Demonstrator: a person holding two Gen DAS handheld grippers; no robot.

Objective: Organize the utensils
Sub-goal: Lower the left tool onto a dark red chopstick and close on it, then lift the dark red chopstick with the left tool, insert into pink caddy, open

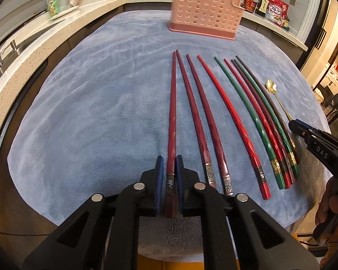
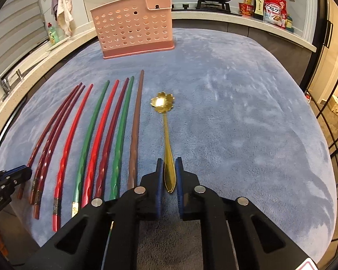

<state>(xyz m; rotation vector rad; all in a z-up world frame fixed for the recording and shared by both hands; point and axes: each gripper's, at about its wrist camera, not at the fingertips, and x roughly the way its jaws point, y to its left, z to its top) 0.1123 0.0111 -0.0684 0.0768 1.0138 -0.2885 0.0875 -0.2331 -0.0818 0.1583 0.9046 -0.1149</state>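
Left tool [image 1: 169, 168] clenched on chopstick [image 1: 172, 117] end, right tool [image 2: 169, 171] on spoon [image 2: 166, 148] handle (thin, slick): either may pivot or slip when lifted.

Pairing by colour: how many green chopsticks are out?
2. First green chopstick lies mid-row; second green chopstick lies beside the brown chopstick. None looks hidden.

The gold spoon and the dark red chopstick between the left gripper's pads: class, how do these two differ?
The gold spoon is shiny metal with a flower-shaped bowl; the dark red chopstick is a matte, plain tapered stick. The spoon is shorter. The spoon sits at the row's right end, the chopstick at its left. Both lie on the blue cloth, each clamped by a gripper.
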